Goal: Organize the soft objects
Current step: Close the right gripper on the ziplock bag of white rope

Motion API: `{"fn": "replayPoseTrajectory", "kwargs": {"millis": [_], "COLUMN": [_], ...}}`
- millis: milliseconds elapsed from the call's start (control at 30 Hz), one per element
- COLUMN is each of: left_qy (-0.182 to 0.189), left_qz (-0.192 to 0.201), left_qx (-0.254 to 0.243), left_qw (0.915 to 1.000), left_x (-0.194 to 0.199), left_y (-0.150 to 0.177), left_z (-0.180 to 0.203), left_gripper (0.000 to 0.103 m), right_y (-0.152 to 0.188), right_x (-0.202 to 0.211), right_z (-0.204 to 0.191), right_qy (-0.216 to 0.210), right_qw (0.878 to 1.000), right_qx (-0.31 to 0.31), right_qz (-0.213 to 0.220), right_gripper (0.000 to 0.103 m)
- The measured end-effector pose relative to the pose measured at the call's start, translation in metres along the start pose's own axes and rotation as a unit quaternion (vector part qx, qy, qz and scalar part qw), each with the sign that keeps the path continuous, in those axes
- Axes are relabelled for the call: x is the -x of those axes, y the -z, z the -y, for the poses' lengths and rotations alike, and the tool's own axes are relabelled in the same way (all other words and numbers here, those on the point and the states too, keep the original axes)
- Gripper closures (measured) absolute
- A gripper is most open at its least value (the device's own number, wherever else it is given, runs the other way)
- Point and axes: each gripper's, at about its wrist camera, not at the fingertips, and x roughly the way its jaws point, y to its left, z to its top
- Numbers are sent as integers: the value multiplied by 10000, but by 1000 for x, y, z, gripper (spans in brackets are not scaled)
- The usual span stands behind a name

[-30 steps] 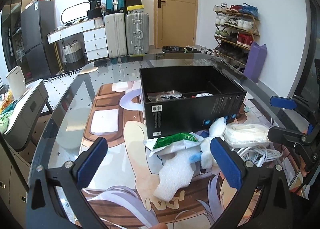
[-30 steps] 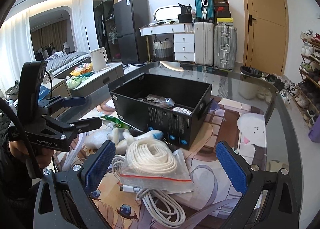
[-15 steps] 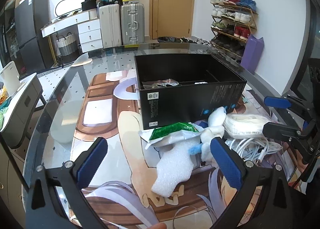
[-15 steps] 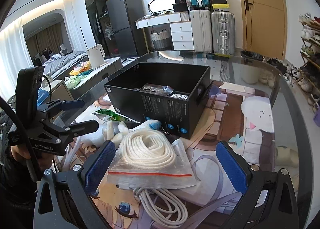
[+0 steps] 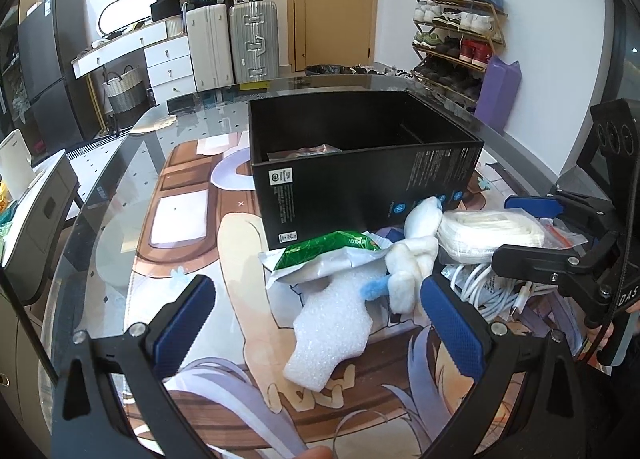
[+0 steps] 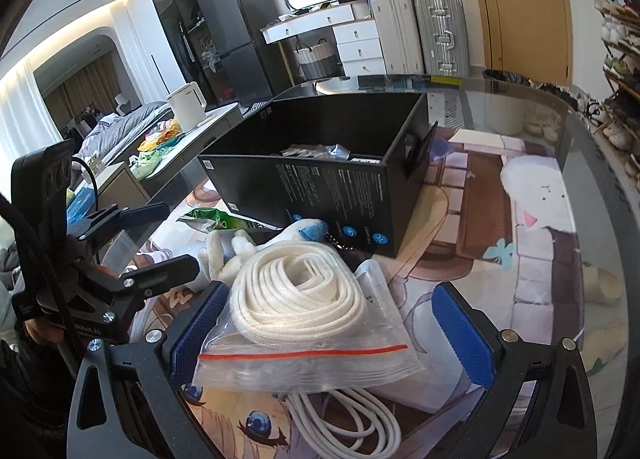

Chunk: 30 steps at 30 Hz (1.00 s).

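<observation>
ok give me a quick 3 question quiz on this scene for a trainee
1. True or false: the right gripper is shut on the bagged rope.
2. Which thing lies nearest between the left gripper's fingers?
A. the foam piece
B. the green packet
C. the cable
3. Fill in: the plush toy lies on the table, outside the black ____.

Key
1. False: both grippers are open, and the bag lies loose between the right one's fingers.
2. A
3. box, which already holds some packets.
</observation>
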Motion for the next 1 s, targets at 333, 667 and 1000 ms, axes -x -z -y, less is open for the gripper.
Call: {"fn": "replayPoseTrajectory", "kwargs": {"millis": [333,667,1000], "left_qy": [14,48,61], "left_qz": [-104,-195,-201], "left_qx": [-51,-44,-42], "left_qw": [9999,9998,9998], "left_x": [-6,-9,-9], "left_y": [0,1,2], "left_z": [4,2,3], "left_gripper": [0,0,0], "right_y": [0,-1,0], "right_x": [-6,-5,8], "right_z": [-4,-7,-15], "right_qy": [-163,-414,-468], "right_qw": [9998,9991,9985], "right_qx": [-129,-83,204], "right_qz": [-19,35,178], "right_gripper": [1,18,42]}}
